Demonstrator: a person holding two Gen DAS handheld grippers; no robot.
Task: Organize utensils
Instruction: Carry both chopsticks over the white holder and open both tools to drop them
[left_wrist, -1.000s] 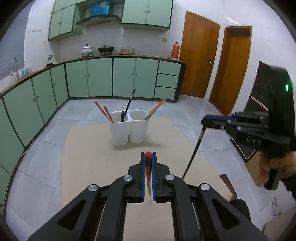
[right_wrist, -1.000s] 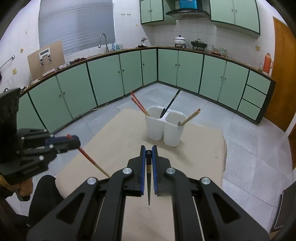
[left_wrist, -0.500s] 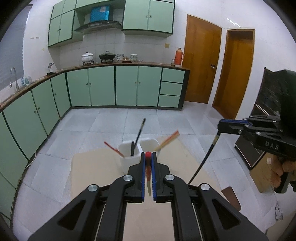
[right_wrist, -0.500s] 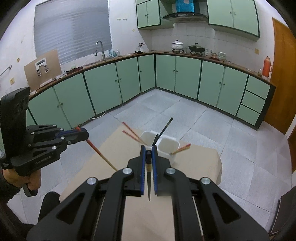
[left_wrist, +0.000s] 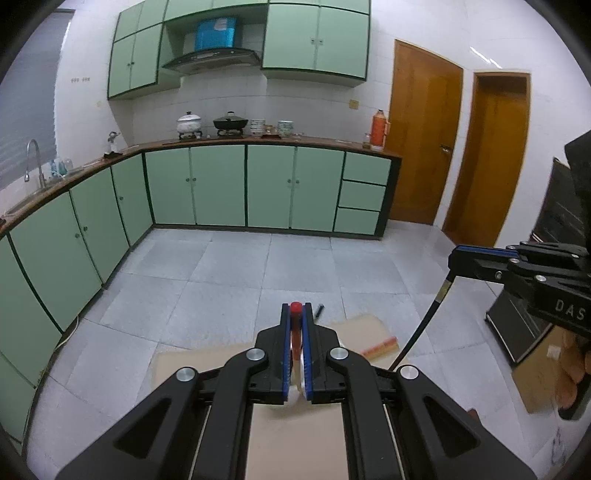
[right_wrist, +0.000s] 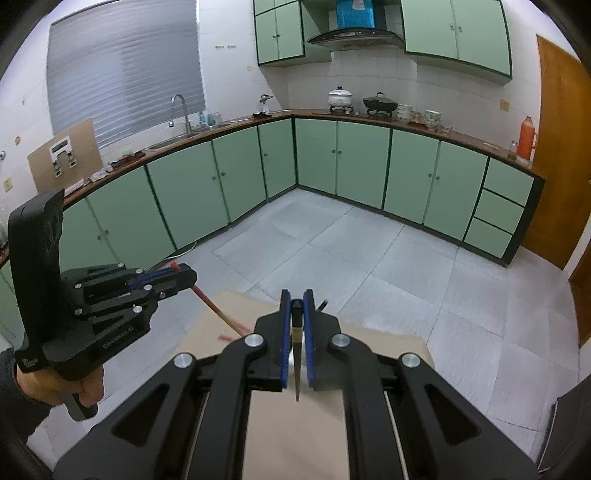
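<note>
My left gripper is shut on a red chopstick that hangs down from its jaws; it also shows in the right wrist view. My right gripper is shut on a black chopstick, seen in the left wrist view hanging from the right gripper. The white utensil holder is almost wholly hidden behind the fingers; only a white sliver and the tip of a black chopstick and a red-tipped one show. Both grippers are high above the table.
The beige table's far edge lies just beyond the fingers. Green kitchen cabinets line the far and left walls. Two wooden doors stand at the right. A dark cabinet and a cardboard box stand right of the table.
Both grippers have risen and tilted up with their chopsticks. The white holder has dropped from mid-view to behind the fingers, and more of the kitchen floor and walls shows.
</note>
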